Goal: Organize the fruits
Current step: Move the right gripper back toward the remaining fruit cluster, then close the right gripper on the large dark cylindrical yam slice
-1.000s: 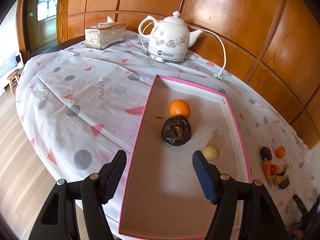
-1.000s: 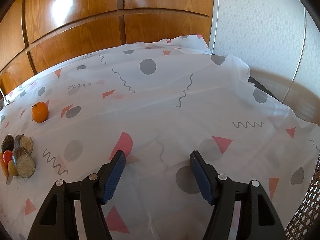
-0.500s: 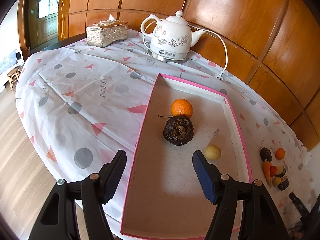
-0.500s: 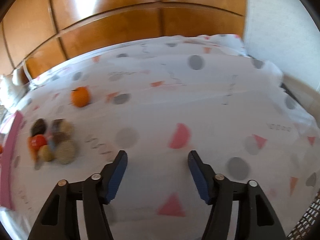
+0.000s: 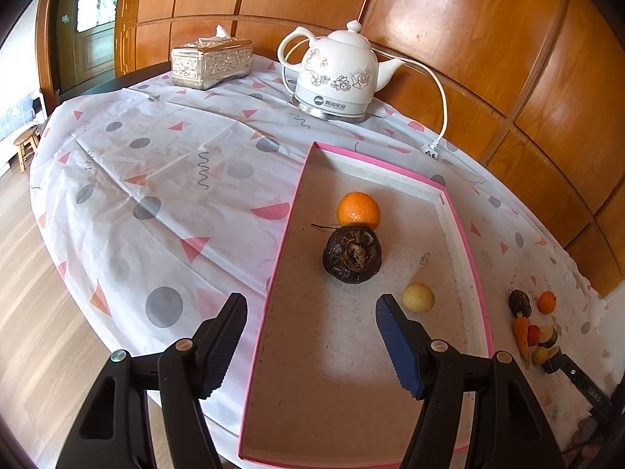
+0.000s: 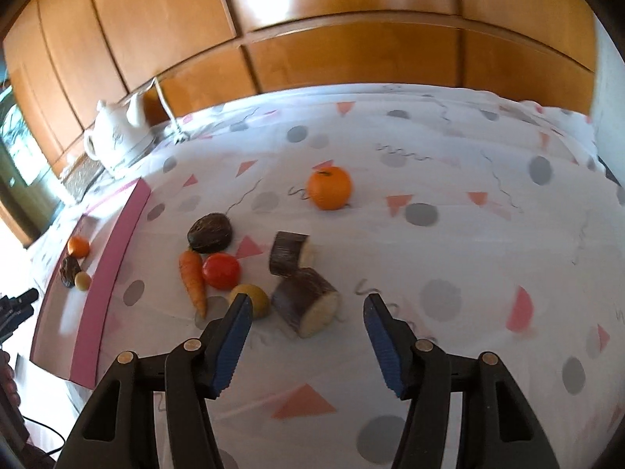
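right claw [image 6: 304, 312] angled down over brown log piece [image 6: 306, 305], jaws apart

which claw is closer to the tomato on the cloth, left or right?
Right. The right claw hovers open just short of the pile, the tomato slightly ahead to its left. The left claw sits over the pink tray, the pile beyond the tray's far side.

Two oranges [image 6: 329, 188] [image 5: 358, 211], one carrot [image 6: 193, 278]
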`<action>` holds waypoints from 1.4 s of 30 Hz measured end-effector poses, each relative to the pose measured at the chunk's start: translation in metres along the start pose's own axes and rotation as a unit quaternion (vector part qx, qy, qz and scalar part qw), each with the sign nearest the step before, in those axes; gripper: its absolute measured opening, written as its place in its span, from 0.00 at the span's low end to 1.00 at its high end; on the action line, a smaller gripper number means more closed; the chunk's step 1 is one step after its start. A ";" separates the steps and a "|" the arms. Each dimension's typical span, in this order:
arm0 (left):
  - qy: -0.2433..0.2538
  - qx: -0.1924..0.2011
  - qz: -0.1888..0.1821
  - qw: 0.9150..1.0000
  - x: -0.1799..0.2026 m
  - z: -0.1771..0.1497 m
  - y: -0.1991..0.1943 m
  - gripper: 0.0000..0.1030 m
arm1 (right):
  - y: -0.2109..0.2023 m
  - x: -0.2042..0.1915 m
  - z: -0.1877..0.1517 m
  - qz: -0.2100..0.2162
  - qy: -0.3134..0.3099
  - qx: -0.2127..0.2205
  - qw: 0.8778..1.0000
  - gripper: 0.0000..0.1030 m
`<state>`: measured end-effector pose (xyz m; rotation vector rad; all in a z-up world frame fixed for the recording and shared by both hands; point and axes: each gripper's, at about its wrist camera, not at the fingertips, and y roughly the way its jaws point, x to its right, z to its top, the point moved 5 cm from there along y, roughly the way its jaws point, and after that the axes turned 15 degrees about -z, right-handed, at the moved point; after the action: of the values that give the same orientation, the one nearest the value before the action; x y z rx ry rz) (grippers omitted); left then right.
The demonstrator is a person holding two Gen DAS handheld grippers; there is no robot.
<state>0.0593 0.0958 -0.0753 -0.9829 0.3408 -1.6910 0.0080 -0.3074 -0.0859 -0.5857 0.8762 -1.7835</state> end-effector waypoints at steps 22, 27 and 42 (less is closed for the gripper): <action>-0.021 0.015 0.030 0.999 -0.016 -0.001 -0.013 0.71 | 0.014 -0.008 0.002 0.018 -0.026 -0.007 0.999 0.42; -0.033 0.018 0.033 0.999 -0.020 -0.002 -0.015 0.73 | 0.010 -0.007 -0.001 0.009 -0.020 -0.001 1.000 0.42; -0.059 0.021 0.035 0.997 -0.032 -0.004 -0.015 0.73 | -0.036 -0.016 0.008 0.060 -0.011 0.029 0.998 0.42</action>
<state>0.0479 0.1293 -0.0819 -1.0240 0.2583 -1.5626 -0.0013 -0.2874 -0.0520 -0.5042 0.8245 -1.6848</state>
